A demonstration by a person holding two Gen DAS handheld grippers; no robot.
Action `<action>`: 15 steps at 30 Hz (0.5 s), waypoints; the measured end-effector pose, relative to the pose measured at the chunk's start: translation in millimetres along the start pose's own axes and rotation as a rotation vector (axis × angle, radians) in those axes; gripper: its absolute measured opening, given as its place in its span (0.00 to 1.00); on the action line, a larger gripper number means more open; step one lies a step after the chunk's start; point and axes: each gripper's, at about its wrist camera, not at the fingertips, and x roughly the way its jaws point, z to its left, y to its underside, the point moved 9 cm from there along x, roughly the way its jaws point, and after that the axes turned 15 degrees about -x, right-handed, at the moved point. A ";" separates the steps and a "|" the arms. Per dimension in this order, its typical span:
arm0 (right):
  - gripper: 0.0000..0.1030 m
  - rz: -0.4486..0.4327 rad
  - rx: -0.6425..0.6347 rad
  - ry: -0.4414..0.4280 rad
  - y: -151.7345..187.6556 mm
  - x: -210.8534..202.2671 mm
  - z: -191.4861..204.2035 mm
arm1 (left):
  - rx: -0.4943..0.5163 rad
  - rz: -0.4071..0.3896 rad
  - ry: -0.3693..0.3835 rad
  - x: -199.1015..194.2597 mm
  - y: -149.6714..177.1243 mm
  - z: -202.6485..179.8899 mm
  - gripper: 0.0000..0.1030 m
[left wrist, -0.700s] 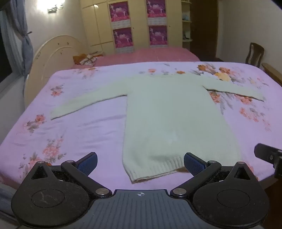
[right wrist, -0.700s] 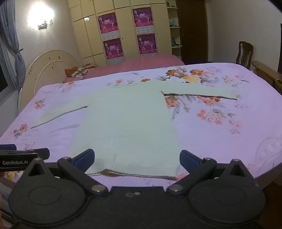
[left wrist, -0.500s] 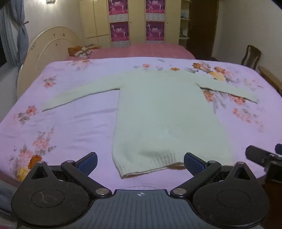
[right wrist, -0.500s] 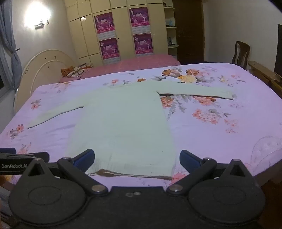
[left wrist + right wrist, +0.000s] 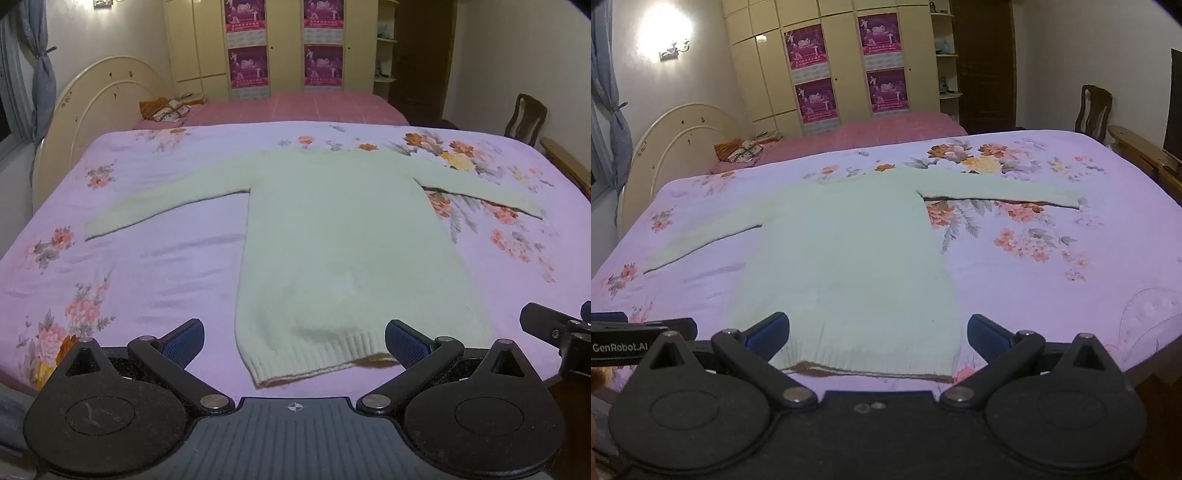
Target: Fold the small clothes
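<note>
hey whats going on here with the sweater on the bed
A person holds a gripper in each hand over a pale knitted sweater spread flat on a floral bedspread, both sleeves out to the sides. The left gripper and the right gripper both stand wide open near the ribbed hem, with nothing gripped. No fold has been made yet.

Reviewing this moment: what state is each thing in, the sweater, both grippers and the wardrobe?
Sweater: unfolded, flat on the bedspread, both sleeves spread out.
Left gripper: jaws wide open, holding nothing.
Right gripper: jaws wide open, holding nothing.
Wardrobe doors: shut.
</note>
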 end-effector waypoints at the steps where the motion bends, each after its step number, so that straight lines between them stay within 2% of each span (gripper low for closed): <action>1: 0.99 0.000 -0.003 0.002 -0.8 0.8 0.2 | 0.001 0.001 0.002 1.8 -1.2 0.3 1.00; 15: 0.99 0.013 -0.011 0.005 -12.6 16.8 -5.7 | 0.000 0.009 -0.012 21.3 -12.9 -5.3 1.00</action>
